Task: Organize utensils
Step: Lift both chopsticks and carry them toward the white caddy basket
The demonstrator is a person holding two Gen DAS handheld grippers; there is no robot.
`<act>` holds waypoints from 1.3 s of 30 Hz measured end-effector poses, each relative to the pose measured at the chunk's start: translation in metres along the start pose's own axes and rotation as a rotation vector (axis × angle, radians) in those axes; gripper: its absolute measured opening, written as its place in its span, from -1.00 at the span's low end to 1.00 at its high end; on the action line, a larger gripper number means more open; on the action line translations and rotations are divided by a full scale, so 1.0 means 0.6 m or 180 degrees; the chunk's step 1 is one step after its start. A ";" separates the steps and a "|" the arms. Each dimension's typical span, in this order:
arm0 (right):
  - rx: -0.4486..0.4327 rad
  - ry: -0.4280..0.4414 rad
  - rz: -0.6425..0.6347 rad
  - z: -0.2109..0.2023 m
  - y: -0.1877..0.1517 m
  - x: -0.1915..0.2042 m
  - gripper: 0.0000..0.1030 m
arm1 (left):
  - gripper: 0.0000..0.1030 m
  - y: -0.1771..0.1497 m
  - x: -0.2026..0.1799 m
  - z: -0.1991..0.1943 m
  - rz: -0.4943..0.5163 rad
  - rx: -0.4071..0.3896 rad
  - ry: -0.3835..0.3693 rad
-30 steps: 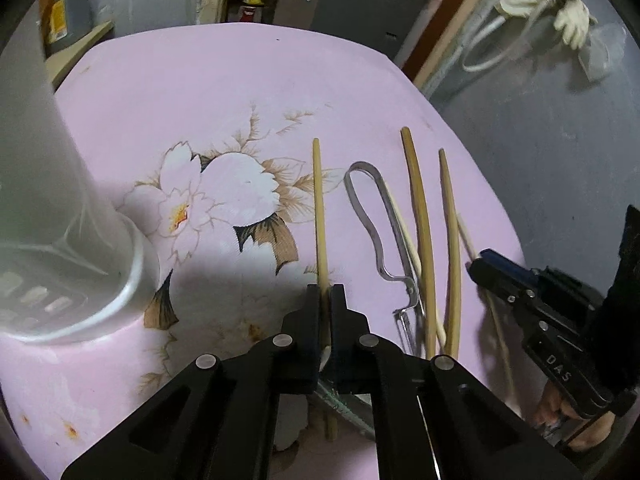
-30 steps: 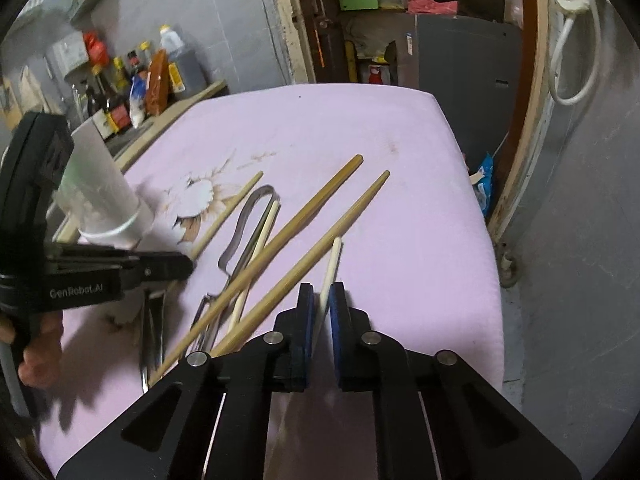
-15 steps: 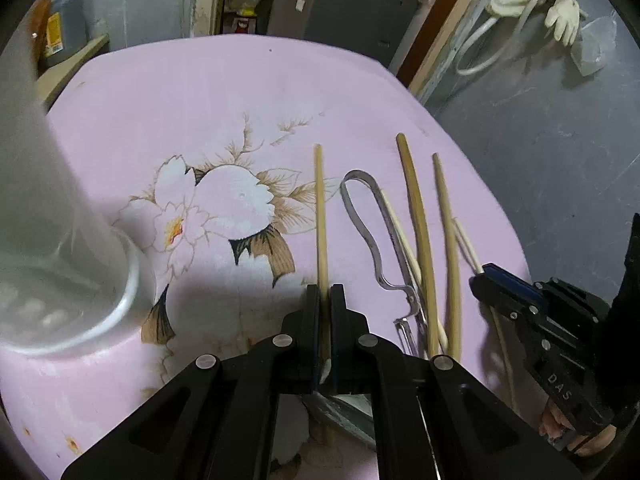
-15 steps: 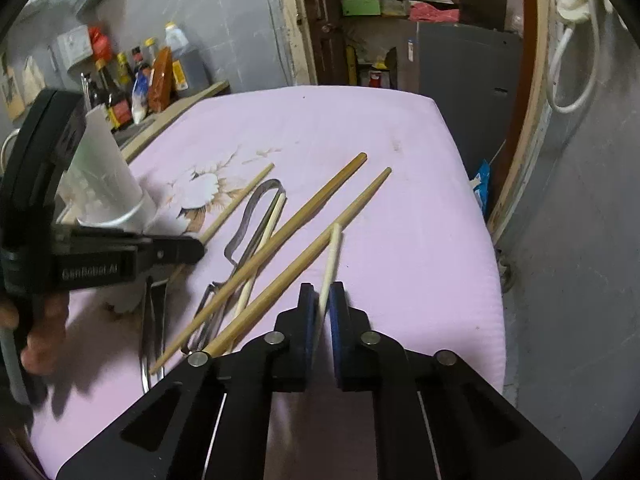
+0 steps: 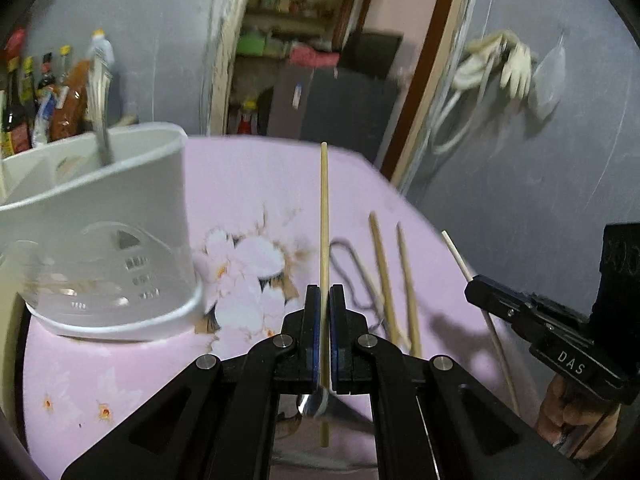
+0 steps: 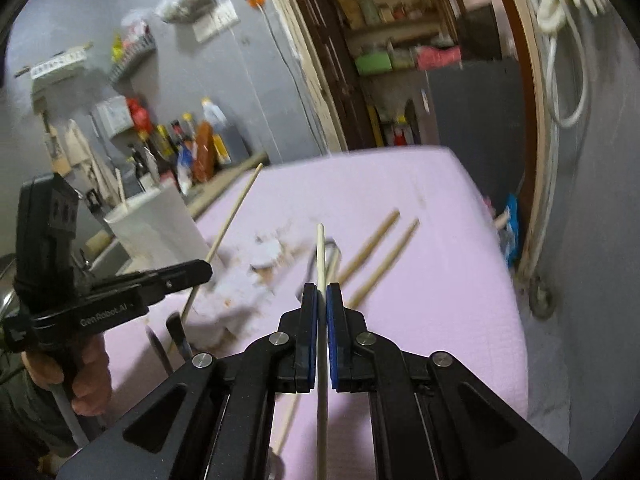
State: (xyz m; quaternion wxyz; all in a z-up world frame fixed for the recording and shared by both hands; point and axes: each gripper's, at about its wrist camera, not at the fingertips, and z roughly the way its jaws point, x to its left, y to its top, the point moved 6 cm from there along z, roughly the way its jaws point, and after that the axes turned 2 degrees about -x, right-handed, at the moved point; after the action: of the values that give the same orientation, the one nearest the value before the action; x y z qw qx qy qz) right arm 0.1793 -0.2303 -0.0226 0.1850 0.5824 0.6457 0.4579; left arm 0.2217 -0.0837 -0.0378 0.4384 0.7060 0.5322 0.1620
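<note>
My left gripper (image 5: 324, 294) is shut on a tan chopstick (image 5: 324, 200), held off the pink tablecloth with its tip pointing up and away. The white utensil holder (image 5: 112, 216) stands just left of it with a metal utensil (image 5: 100, 112) inside. My right gripper (image 6: 321, 292) is shut on a pale, thin chopstick (image 6: 320, 248), also lifted. Two brown chopsticks (image 6: 376, 236) and metal tongs (image 6: 330, 246) lie on the cloth between the grippers. In the right wrist view the left gripper (image 6: 204, 270) shows at the left with its chopstick (image 6: 236, 208), beside the holder (image 6: 156, 224).
A spoon bowl (image 5: 316, 404) lies on the cloth under my left gripper. Sauce bottles (image 6: 192, 148) crowd a counter behind the holder. The table's right edge (image 6: 504, 280) drops to a grey floor. A hand (image 6: 88, 376) grips the left tool.
Both grippers have risen and tilted upward, lifting their chopsticks off the cloth. The holder now shows from the side, rim in view. Other utensils stayed put.
</note>
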 end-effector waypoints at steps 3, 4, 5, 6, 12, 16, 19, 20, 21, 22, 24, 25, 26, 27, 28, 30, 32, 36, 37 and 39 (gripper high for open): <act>-0.0365 0.0101 -0.0078 -0.022 0.018 0.023 -0.95 | -0.96 0.018 0.002 -0.021 -0.0114 -0.0367 -0.0144; -0.0457 0.0112 -0.0106 -0.028 0.021 0.028 -0.95 | -0.96 0.021 0.000 -0.023 -0.0104 -0.0442 -0.0126; -0.0573 0.0129 -0.0145 -0.033 0.025 0.037 -0.95 | -0.96 0.025 -0.002 -0.031 -0.0075 -0.0536 -0.0097; -0.0653 0.0141 -0.0171 -0.036 0.030 0.044 -0.95 | -0.96 0.028 -0.004 -0.039 -0.0051 -0.0625 -0.0077; -0.1189 0.0284 -0.0330 -0.055 0.071 0.099 -0.95 | -0.96 0.054 0.007 -0.083 -0.0148 -0.1018 0.0009; -0.1376 0.0445 -0.0372 -0.046 0.109 0.139 -0.95 | -0.96 0.079 0.044 -0.121 -0.0267 -0.1158 0.0083; -0.1474 0.0605 -0.0366 -0.032 0.140 0.173 -0.95 | -0.96 0.098 0.075 -0.149 -0.0337 -0.1291 0.0139; -0.1504 0.0673 -0.0365 -0.025 0.152 0.187 -0.95 | -0.96 0.105 0.086 -0.160 -0.0368 -0.1337 0.0160; -0.1524 0.0729 -0.0360 -0.020 0.160 0.199 -0.95 | -0.96 0.113 0.100 -0.169 -0.0404 -0.1383 0.0185; -0.1549 0.0796 -0.0355 -0.013 0.171 0.213 -0.95 | -0.96 0.120 0.113 -0.175 -0.0432 -0.1427 0.0206; -0.1613 0.0919 -0.0321 0.005 0.199 0.240 -0.95 | -0.96 0.139 0.143 -0.193 -0.0501 -0.1546 0.0294; -0.1629 0.0964 -0.0298 0.012 0.209 0.249 -0.95 | -0.96 0.146 0.158 -0.199 -0.0534 -0.1598 0.0332; -0.1659 0.1016 -0.0261 0.022 0.222 0.260 -0.95 | -0.96 0.155 0.176 -0.205 -0.0582 -0.1660 0.0364; -0.1684 0.1057 -0.0245 0.028 0.231 0.269 -0.95 | -0.96 0.163 0.194 -0.210 -0.0633 -0.1715 0.0403; -0.1711 0.1083 -0.0230 0.039 0.242 0.278 -0.95 | -0.96 0.170 0.210 -0.213 -0.0676 -0.1755 0.0440; -0.1761 0.1121 -0.0188 0.061 0.260 0.292 -0.95 | -0.96 0.183 0.242 -0.216 -0.0762 -0.1833 0.0508; -0.1827 0.1114 -0.0146 0.080 0.272 0.297 -0.95 | -0.96 0.193 0.268 -0.215 -0.0811 -0.1892 0.0556; -0.1930 0.1042 -0.0058 0.112 0.282 0.295 -0.95 | -0.96 0.201 0.306 -0.206 -0.0863 -0.1963 0.0714; -0.1949 0.1012 -0.0063 0.115 0.280 0.293 -0.95 | -0.96 0.201 0.308 -0.203 -0.0851 -0.1971 0.0753; -0.2001 0.0903 -0.0105 0.126 0.280 0.294 -0.95 | -0.96 0.197 0.313 -0.198 -0.0816 -0.1995 0.0854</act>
State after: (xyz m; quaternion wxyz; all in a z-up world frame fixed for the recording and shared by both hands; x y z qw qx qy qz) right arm 0.2909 -0.0558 0.1262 0.2711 0.4170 0.5016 0.7078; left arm 0.2826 0.1316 0.0778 0.5765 0.4374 0.5936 0.3521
